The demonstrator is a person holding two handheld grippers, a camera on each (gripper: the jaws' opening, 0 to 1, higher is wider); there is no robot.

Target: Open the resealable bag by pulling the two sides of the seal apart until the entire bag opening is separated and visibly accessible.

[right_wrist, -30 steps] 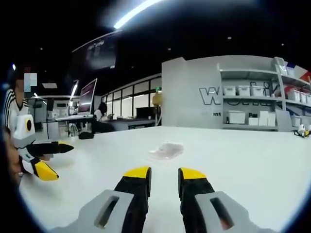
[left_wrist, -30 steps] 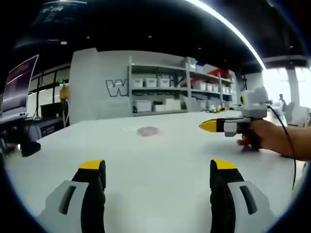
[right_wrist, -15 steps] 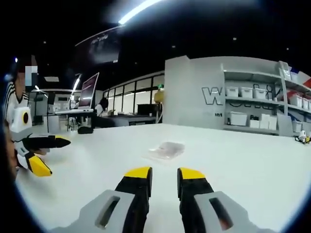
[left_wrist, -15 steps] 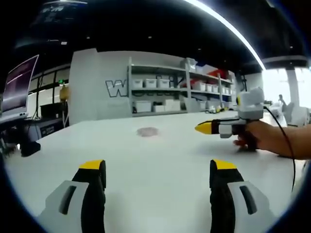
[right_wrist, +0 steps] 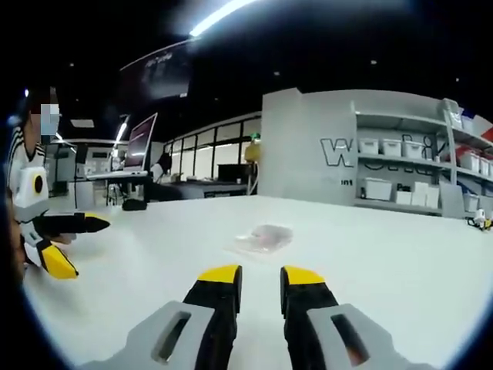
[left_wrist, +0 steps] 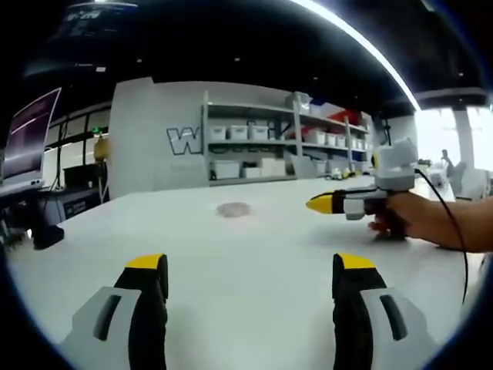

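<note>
The left claw is seen in the left gripper view held low over the white worktop, its two yellow-tipped jaws set wide apart with nothing between them. In the right gripper view it appears at 9 o'clock, its jaws splayed, one pointing level and one angled down.

The right claw is seen in its own view with jaws close together but parted by a narrow gap, holding nothing. In the left gripper view it enters at 3 o'clock, held level above the worktop by a hand, with a dark cable trailing from it.

The resealable bag lies flat on the worktop, ahead of the right claw at 12 o'clock and well apart from both claws; in the left gripper view it shows as a small pale patch near centre.

On the far wall a large letter "W" can be read; the letters after it are cut off by shelving stacked with white boxes. The bag's seal is too small and blurred to make out. A monitor stands at 9 o'clock in the left gripper view.
</note>
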